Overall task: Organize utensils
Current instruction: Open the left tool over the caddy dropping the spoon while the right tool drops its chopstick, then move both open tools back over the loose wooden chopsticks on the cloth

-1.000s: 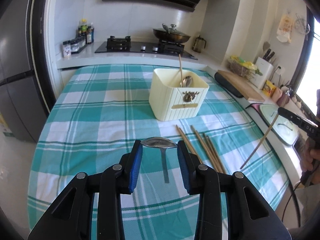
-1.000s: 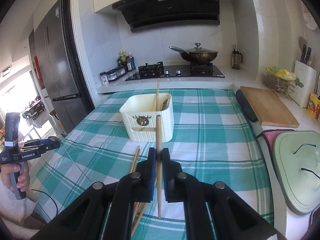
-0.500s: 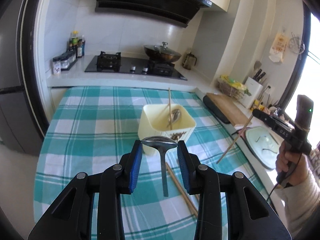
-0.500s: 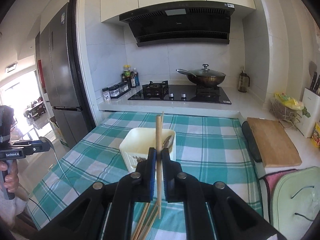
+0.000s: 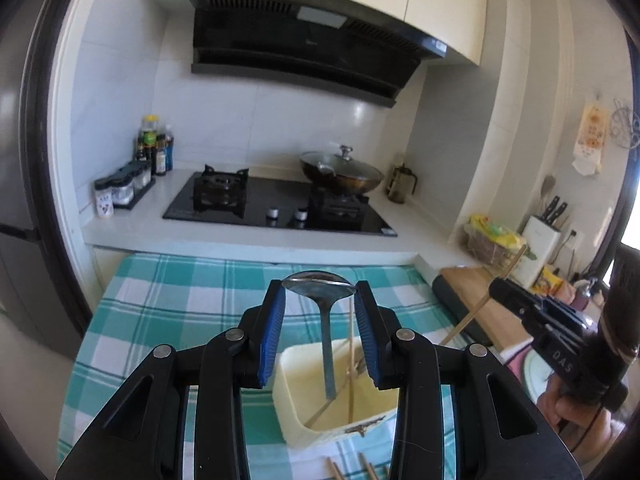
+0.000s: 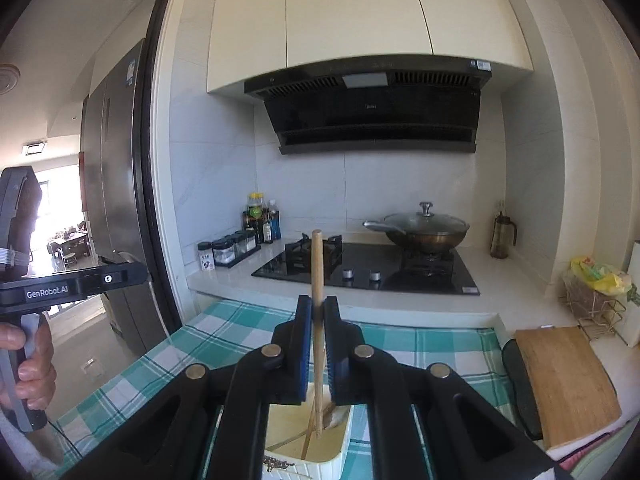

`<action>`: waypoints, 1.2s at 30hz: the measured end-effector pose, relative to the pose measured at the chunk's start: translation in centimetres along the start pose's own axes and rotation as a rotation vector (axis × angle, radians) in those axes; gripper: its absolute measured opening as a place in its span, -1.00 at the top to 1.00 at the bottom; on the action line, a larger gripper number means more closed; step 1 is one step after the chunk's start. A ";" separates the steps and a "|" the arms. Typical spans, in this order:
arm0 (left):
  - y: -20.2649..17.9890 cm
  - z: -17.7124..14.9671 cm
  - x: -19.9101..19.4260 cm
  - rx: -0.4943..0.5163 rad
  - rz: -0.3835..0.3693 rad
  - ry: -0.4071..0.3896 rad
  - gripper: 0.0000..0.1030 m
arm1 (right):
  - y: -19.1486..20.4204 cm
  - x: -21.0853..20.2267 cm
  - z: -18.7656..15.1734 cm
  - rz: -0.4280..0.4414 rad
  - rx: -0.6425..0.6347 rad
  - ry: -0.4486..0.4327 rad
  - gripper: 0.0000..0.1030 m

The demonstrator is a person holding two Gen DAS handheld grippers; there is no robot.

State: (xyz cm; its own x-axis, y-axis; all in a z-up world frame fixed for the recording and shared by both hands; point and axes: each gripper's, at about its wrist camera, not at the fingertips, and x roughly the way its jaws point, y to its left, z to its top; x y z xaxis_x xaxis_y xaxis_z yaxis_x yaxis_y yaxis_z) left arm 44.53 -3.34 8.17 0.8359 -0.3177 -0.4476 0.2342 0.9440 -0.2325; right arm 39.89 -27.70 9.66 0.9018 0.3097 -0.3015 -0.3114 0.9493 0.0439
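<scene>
Spoon point(image 5: 320, 286) sits clamped by its bowl between the pads of the left gripper point(image 5: 319, 292), handle hanging straight down over the open mouth of the cream holder point(image 5: 296, 412) (a chopstick already leans inside). Loose chopsticks point(image 5: 352, 470) lie on the checked cloth point(image 5: 168, 300) just before it.

From the right wrist, the right gripper point(image 6: 318, 312) is closed on one upright chopstick point(image 6: 317, 264), its lower tip inside the holder's rim. Both need only a straight drop; the right looks nearer.
</scene>
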 end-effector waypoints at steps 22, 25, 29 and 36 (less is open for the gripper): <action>1.0 -9.8 3.3 0.101 0.073 0.360 -0.62 | -1.6 5.9 -6.9 -0.001 0.087 0.355 0.34; 1.5 -14.7 0.6 0.128 0.074 0.429 -0.64 | -0.8 2.2 -8.9 -0.008 0.024 0.370 0.32; 2.1 -23.2 -1.8 0.121 0.117 0.466 -0.64 | 0.0 -2.9 -15.8 -0.034 -0.005 0.428 0.31; 1.4 -31.5 -0.8 0.066 0.198 0.457 -0.65 | -0.9 -7.9 -27.7 -0.194 0.110 0.531 0.31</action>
State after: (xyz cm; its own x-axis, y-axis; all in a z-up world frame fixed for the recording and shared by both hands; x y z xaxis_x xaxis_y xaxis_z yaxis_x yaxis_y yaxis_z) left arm 28.52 -4.62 -18.99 0.5684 -0.1242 -0.8134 0.1363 0.9891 -0.0558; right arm 24.75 -32.49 -14.41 0.6566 0.0865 -0.7493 -0.0967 0.9949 0.0300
